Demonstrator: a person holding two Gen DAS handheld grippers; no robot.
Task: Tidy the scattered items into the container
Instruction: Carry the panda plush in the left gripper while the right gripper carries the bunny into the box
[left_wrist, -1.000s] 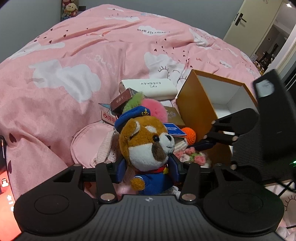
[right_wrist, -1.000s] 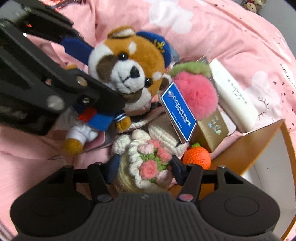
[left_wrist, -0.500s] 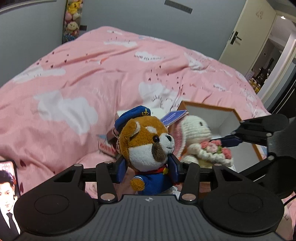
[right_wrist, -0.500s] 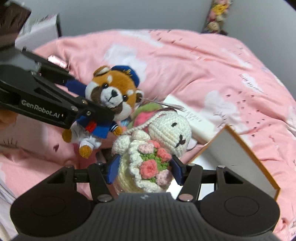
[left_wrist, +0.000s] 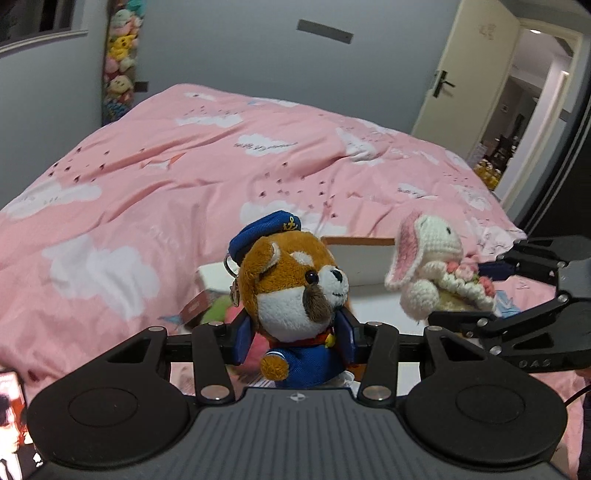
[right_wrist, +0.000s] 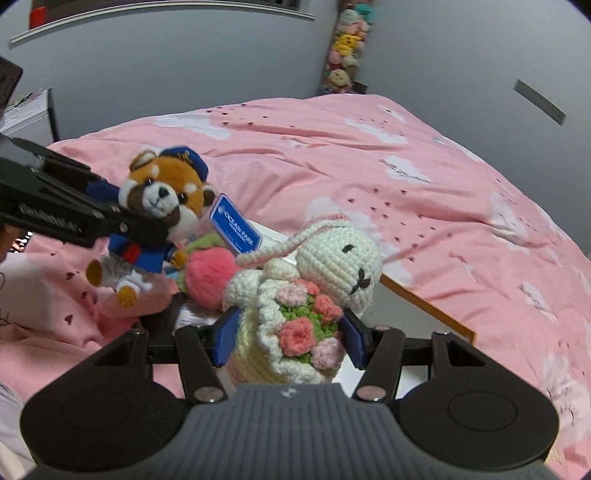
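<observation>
A red panda plush (left_wrist: 291, 284) in a blue sailor cap and jacket hangs above the bed, with my left gripper (left_wrist: 295, 332) shut on its body. A white crochet bunny (right_wrist: 332, 266) hugging a pink and green bouquet is up off the bed too, and my right gripper (right_wrist: 290, 336) is shut on its lower half. In the left wrist view the bunny (left_wrist: 432, 258) and right gripper (left_wrist: 480, 288) are at the right. The panda (right_wrist: 162, 195) and left gripper (right_wrist: 122, 210) are at the left of the right wrist view. The orange-edged box (left_wrist: 354, 242) with a white inside lies below and behind both toys.
A pink fluffy peach toy (right_wrist: 207, 273) and small packets (left_wrist: 195, 306) lie on the pink cloud quilt (left_wrist: 147, 192) beside the box rim (right_wrist: 424, 302). A blue paper tag (right_wrist: 234, 225) hangs from the panda. A phone (left_wrist: 11, 406) lies at the lower left; an open door (left_wrist: 480, 74) stands at the far right.
Both grippers have risen with their toys. The bunny has come up off the pile beside the box, and both views now tilt up towards the wall.
</observation>
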